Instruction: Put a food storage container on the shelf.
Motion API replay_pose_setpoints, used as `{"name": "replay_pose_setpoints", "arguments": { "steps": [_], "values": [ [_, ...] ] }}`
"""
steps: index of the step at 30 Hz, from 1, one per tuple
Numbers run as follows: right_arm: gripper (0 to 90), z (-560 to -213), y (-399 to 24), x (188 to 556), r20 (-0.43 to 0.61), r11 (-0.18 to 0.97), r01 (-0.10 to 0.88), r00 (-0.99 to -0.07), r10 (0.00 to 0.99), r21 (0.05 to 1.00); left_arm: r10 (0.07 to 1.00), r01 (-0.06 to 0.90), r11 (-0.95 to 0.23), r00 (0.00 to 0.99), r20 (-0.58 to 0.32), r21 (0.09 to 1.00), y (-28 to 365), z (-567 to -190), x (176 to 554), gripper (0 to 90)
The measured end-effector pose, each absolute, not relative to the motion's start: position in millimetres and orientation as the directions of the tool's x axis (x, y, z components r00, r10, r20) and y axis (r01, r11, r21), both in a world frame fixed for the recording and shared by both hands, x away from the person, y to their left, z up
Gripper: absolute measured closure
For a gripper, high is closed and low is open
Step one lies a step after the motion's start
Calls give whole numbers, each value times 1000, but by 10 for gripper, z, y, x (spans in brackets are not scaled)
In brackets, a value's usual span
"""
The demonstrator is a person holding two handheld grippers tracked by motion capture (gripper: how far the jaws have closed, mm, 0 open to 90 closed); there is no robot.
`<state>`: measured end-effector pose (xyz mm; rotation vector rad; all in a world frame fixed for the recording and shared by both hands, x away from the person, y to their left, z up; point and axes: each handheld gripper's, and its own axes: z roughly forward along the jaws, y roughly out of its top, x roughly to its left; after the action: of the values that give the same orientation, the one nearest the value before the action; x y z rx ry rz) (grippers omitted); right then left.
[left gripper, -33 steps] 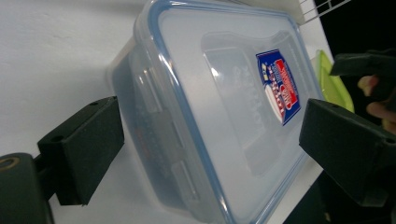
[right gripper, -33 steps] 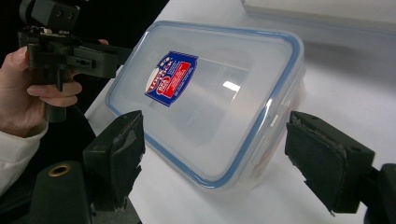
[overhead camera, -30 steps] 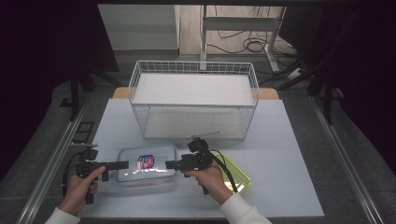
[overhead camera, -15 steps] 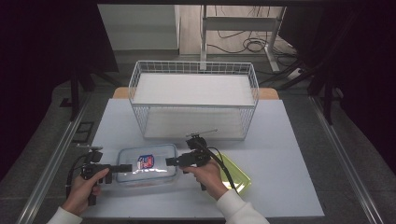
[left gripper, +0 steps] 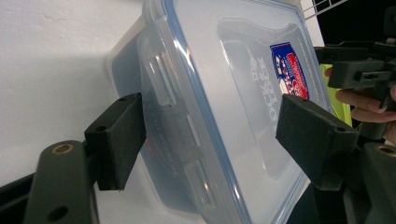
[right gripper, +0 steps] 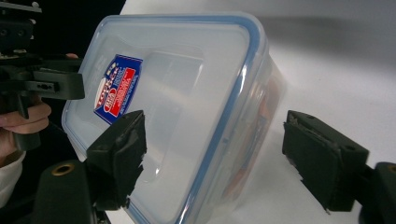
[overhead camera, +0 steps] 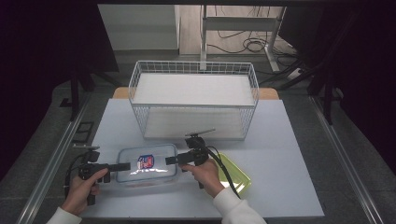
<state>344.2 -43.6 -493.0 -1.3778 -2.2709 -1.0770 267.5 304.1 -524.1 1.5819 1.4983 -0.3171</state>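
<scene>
A clear plastic container (overhead camera: 147,163) with a blue-rimmed lid and a red-and-blue label lies flat on the white table (overhead camera: 289,163). My left gripper (overhead camera: 123,166) is at its left end. In the left gripper view its jaws (left gripper: 217,140) straddle that end of the container (left gripper: 233,93), one beside the wall and one over the lid. They have just been closing, and I see no clear squeeze. My right gripper (overhead camera: 170,160) is at the right end. Its jaws (right gripper: 219,156) stand wide around the container (right gripper: 177,102), the far one well off the wall.
A white wire basket (overhead camera: 194,100) stands behind the container at the table's middle. A yellow-green tray (overhead camera: 236,175) lies just right of the container, under my right forearm. The table ends close behind both hands.
My right hand has sunk a little at the container's right end. The left hand and the container have stayed where they were.
</scene>
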Motion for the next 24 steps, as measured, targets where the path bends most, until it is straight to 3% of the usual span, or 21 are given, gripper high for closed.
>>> {"name": "replay_pose_setpoints", "arguments": {
  "steps": [12, 24],
  "values": [
    [238, -5030, -403, 3501, 625, 272, 880, -470, 623, 389, 657, 894, 147, 231, -717, 423, 3049, -5243, 2676, 251],
    [373, -5023, -429, 3488, 666, 238, 896, -439, 603, 375, 661, 892, 148, 232, -714, 427, 3045, -5240, 2669, 255]
  ]
}}
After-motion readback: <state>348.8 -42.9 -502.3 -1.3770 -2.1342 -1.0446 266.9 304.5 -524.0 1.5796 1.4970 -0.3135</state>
